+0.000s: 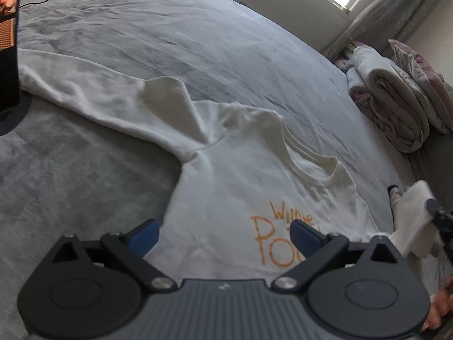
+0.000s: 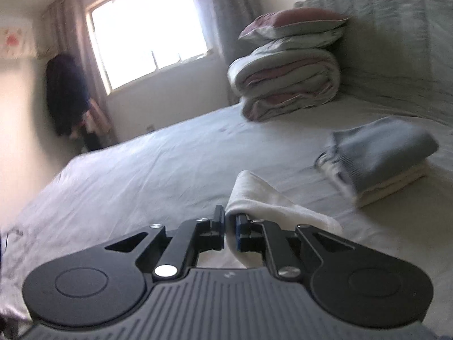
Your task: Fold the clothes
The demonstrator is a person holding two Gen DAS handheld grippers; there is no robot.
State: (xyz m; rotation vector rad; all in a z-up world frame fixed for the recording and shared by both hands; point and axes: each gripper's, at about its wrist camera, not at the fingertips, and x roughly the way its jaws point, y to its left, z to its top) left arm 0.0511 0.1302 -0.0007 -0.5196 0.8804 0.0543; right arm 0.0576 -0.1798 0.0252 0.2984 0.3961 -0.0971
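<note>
While the white sweatshirt (image 1: 226, 170) lay spread on the bed (image 1: 198, 42), the left gripper (image 1: 223, 235) hovered over it with jaws wide and empty, and the right gripper (image 2: 230, 226), nearly closed on a sleeve fold, risked dragging the body askew.

Orange hand-drawn lettering (image 1: 279, 235) on the chest of the white T-shirt (image 1: 226, 175) reads "Winnie" above a larger "Poo", its end hidden.
</note>
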